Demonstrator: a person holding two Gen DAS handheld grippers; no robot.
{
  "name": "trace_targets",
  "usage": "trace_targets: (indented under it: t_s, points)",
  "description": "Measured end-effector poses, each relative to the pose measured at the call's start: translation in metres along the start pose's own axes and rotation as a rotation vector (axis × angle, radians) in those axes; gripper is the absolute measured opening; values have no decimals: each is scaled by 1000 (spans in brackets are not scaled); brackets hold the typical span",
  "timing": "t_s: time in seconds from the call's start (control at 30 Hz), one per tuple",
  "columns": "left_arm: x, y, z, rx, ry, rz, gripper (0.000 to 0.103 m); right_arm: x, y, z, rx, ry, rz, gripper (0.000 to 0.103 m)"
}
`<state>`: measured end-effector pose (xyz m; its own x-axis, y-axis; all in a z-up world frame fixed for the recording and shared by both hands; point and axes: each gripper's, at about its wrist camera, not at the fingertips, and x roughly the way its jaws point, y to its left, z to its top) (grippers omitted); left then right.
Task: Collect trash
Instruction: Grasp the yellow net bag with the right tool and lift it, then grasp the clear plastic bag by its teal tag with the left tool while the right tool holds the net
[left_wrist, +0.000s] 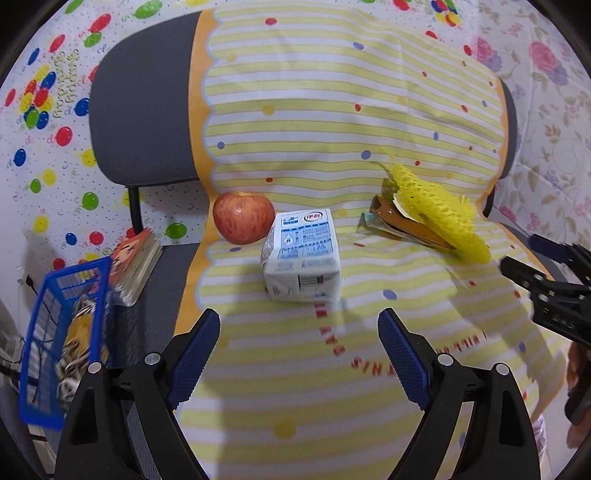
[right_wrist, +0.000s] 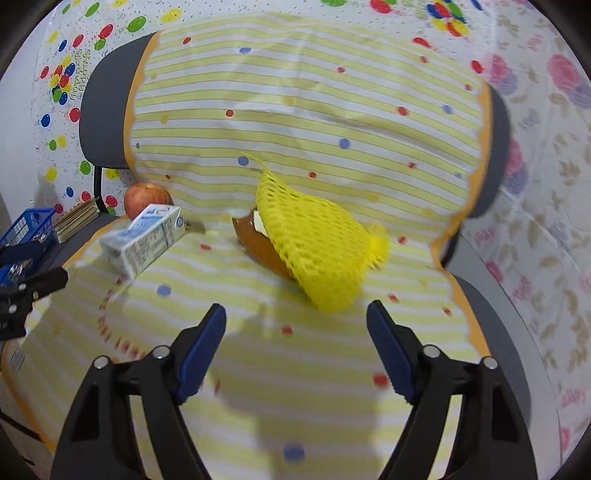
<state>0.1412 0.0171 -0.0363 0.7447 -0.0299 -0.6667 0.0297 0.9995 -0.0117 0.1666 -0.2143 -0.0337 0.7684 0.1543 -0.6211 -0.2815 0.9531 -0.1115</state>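
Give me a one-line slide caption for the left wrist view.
Left gripper, jaws open and empty, faces a milk carton beside an apple on a striped cloth.

Draped over a grey office chair (left_wrist: 140, 122), a yellow-and-white striped cloth (left_wrist: 332, 103) with coloured dots and an orange scalloped edge. Behind, a white sheet (left_wrist: 48, 92) printed with bright balloons, and to the right a pale floral sheet (right_wrist: 546, 147). Lit evenly, soft shadows on the cloth.

Apple (left_wrist: 243, 218), book (left_wrist: 138, 264), striped cloth (left_wrist: 332, 110)
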Motion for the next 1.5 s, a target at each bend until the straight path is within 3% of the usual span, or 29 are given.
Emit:
trace_targets:
  t_s: [0.1, 0.4, 0.43, 0.5, 0.6, 0.73, 1.03, 1.3, 1.4, 1.5]
  points:
    - [13, -1, 10, -2, 12, -5, 87, 31, 0, 16, -17, 25, -6, 62]
    - [28, -15, 15, 9, 28, -21, 87, 100, 11, 45, -128, 92, -67, 60]
    - [29, -17, 15, 13, 31, -24, 87, 104, 12, 46, -143, 94, -83, 56]
    - [29, -21, 15, 22, 35, -31, 87, 105, 12, 45, -159, 89, -116, 23]
    - [25, -29, 14, 41, 32, -41, 87, 81, -5, 44, -82, 32, -117, 15]
    - [19, -41, 14, 53, 25, -58, 87, 21, -45, 38, 74, -57, -78, 14]
    - [8, -78, 16, 95, 10, -90, 87, -85, -103, -4, 314, -142, 34, 14]
    - [-4, -103, 1, 144, 10, -111, 87, -116, -120, -52, 519, -68, 274, 14]
    - [-9, -118, -7, 180, 9, -142, 87, -124, -122, -67, 537, -62, 205, 14]
    - [-12, -135, -10, 200, 9, -167, 87, -124, -127, -74, 505, -58, 27, 14]
